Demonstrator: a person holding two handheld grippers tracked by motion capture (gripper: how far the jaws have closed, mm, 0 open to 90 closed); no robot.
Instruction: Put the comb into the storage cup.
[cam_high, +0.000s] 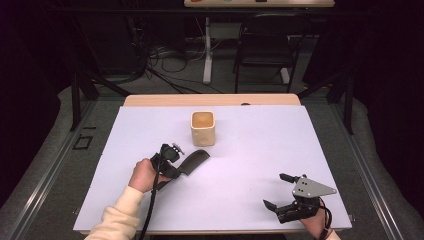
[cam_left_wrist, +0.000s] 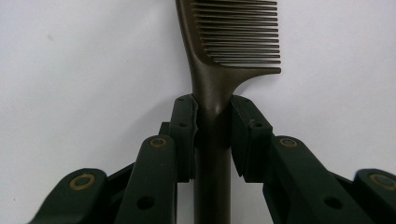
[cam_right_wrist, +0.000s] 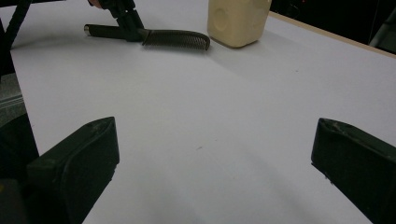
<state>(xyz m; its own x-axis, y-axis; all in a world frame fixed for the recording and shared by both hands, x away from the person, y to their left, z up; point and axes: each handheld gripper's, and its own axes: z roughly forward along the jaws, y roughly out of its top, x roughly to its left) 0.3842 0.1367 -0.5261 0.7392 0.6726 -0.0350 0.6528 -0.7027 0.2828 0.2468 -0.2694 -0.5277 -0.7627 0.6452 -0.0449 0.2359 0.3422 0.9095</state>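
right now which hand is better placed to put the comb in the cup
Left. The left gripper is shut on the comb at its handle, close to the cup. The right gripper is open and far off.

Left gripper (cam_high: 176, 165): black body, small silver knob on top, black cable trailing toward table edge. Linkage arms matte black with brass-ringed pivot pins and dark screw holes (plain in left gripper view). Left sleeve (cam_high: 117, 217): cream, ribbed cuff. Right gripper (cam_high: 278, 191): black jaws, grey three-cornered plate on top dotted with dark screws, black cable looped behind.
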